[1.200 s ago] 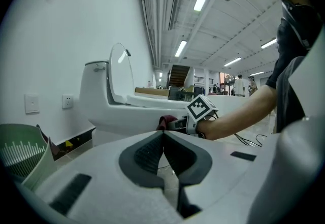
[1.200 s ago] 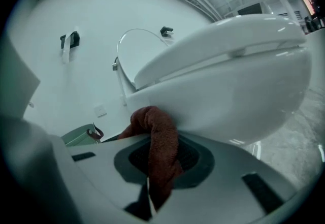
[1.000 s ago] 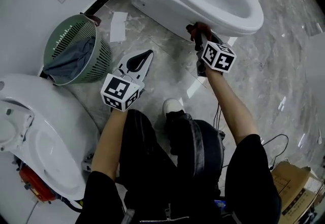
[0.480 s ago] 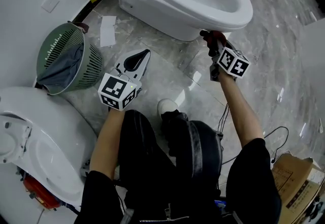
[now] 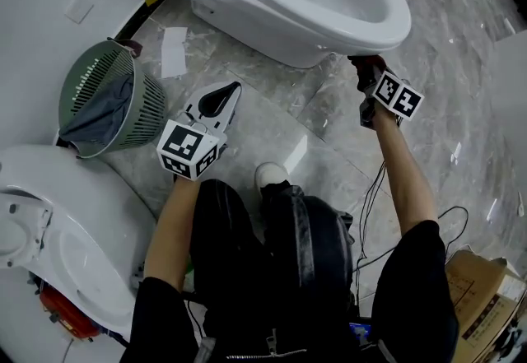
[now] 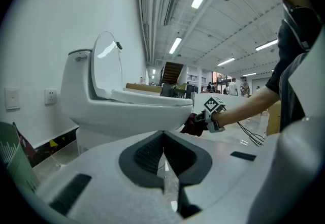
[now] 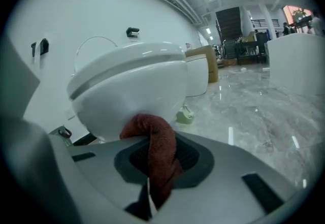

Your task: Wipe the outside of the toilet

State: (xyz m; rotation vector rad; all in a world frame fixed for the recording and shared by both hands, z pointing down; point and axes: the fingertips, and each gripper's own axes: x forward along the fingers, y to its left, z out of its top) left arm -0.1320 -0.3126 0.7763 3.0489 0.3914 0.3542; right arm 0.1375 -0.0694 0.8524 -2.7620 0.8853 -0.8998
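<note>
Where the grey marble floor (image 5: 461, 114) runs up to the white wall, the toilet (image 5: 247, 11) stands with its lid raised and its bowl open. Another white ceramic fixture (image 5: 78, 225) fills the lower left of the head view. Just beyond it sits a green slatted basket (image 5: 156, 94) holding a grey cloth (image 5: 103, 110).

The left gripper (image 5: 235, 91) hangs above the floor between the basket and the toilet's base. It points toward the toilet, and its jaws are pressed together on nothing.

The right gripper (image 5: 365, 67) reaches under the front of the bowl. Its jaws are clenched on a red-brown cloth (image 7: 158, 154), whose folded top touches the bowl's outside, just below the rim.

A small white sheet of paper (image 5: 174, 51) lies flat on the floor beside the toilet's base, near the basket.
</note>
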